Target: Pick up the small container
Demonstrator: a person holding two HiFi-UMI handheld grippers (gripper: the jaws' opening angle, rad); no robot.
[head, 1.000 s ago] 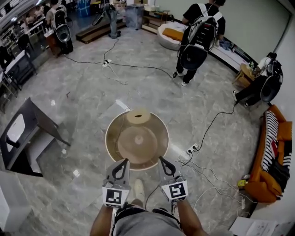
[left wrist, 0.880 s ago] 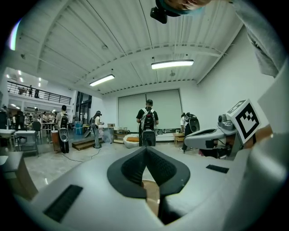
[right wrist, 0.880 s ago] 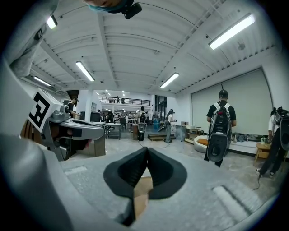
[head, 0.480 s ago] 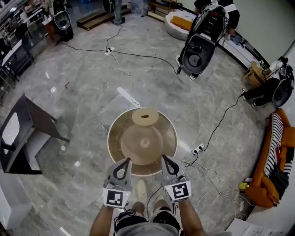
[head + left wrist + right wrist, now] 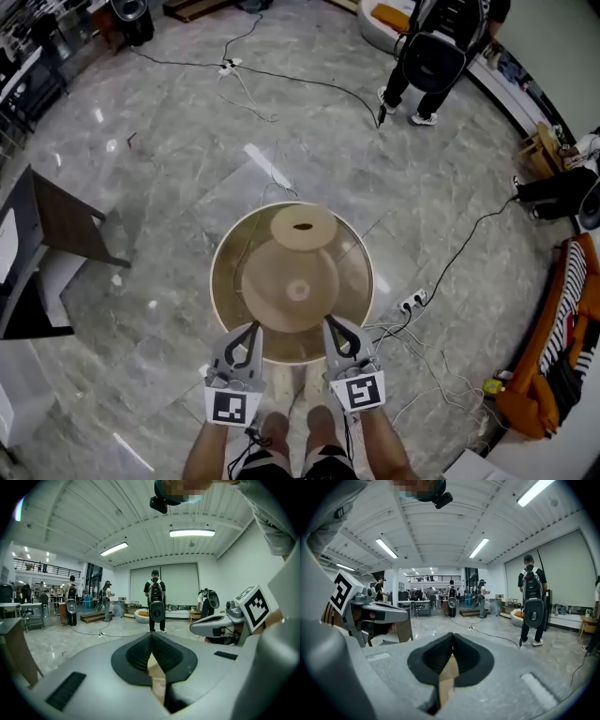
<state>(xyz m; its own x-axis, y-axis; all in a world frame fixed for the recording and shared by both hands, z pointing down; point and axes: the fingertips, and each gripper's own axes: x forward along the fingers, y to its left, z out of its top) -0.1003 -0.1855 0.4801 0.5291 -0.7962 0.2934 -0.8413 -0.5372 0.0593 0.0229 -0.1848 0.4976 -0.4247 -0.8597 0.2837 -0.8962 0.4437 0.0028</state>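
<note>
Presumed small container point(image 5: 302, 227), pale round piece with dark slot: at far edge of round table point(image 5: 221, 281), well ahead of both claws, untouched. Left claw point(image 5: 247, 330) and right claw point(image 5: 334, 326): jaws pressed together, nothing held, tips over table's near rim. Approach only; opening, reach, grasp and lift all left. Against half a second back: table slightly larger in head view, claws poised the same.

The small container point(image 5: 302, 228) is a pale beige, round, low tub with a dark oval slot on top. It sits upright at the far edge of the round tan table point(image 5: 349, 281).
</note>
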